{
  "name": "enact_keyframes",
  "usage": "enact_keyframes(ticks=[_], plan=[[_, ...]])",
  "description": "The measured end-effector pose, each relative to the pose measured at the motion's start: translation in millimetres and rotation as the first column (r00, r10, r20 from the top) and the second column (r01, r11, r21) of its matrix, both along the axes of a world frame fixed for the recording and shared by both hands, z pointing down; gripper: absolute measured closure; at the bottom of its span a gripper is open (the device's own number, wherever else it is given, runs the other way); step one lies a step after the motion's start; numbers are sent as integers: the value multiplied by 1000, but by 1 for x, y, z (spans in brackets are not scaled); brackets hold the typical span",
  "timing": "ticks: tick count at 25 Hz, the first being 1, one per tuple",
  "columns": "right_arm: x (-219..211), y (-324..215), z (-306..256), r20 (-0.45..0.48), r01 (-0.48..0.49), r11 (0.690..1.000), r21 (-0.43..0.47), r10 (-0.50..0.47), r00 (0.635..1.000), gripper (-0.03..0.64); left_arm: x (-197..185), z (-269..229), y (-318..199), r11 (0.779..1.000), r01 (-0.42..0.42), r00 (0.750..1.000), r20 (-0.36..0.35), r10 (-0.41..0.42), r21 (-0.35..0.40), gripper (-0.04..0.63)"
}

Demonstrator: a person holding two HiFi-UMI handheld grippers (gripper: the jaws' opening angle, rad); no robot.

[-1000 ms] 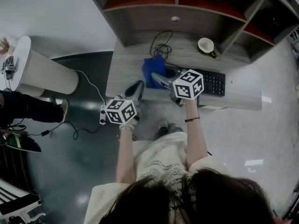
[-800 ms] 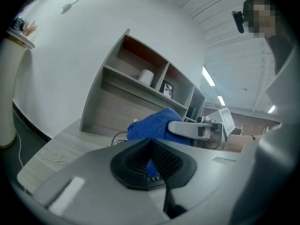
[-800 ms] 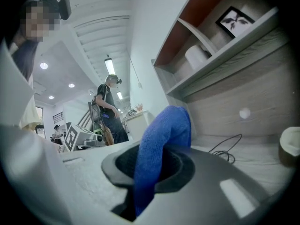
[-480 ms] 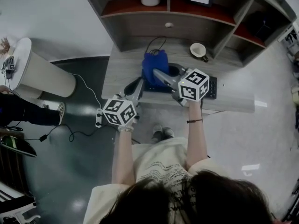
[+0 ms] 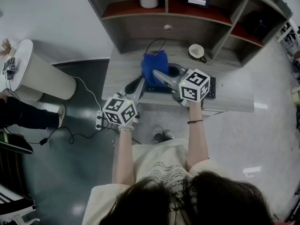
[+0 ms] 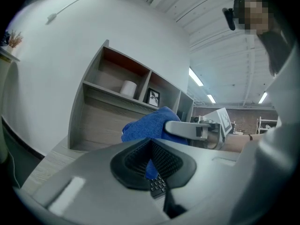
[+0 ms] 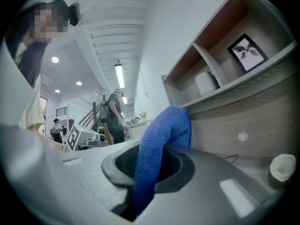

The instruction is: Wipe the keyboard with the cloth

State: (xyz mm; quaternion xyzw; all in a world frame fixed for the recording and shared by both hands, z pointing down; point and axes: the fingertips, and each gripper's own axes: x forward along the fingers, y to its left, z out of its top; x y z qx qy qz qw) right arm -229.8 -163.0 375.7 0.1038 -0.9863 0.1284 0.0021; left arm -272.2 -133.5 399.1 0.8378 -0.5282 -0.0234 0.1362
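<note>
We see the right hand-held gripper [image 5: 158, 75] clamped on the blue cloth [image 5: 153, 63], which bunches above the left end of the keyboard [image 5: 212, 87] on the desk [image 5: 234, 96]. The left hand-held gripper [image 5: 137, 88] (jaws together, holding nothing) hovers at the desk's front edge.

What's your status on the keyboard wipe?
Right gripper shut on blue cloth, over keyboard. Left gripper shut, empty, at desk edge. Nothing in the way.
</note>
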Motion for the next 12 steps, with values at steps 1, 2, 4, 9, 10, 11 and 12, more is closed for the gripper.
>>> enact_keyframes(ticks=[1,2,4,9,10,11,12], plan=[[0,1,-1,1,2,1000,4,-2,1000,558,0,-1,0,1000,0,1000,1,0,3,592],[-1,2,-2,2,5,1000,8,-5,1000,558,-1,-3,1,1000,1,1000,3,-1,6,592],[-2,3,-4,2,11,1000,15,-11,1000,558,-2,-6,1,1000,3,1000,4,-3,15,592],[-2,4,-8,9,16,1000,26,-16,1000,558,-1,-9,2,1000,2,1000,8,-2,24,592],[-2,4,-8,11,16,1000,26,-17,1000,558,-2,-9,3,1000,3,1000,10,-3,24,592],[-3,4,-8,12,18,1000,26,-18,1000,558,-3,-9,4,1000,5,1000,12,-6,25,592],[-4,4,-8,13,19,1000,25,-19,1000,558,-4,-10,4,1000,9,1000,14,-9,26,592]])
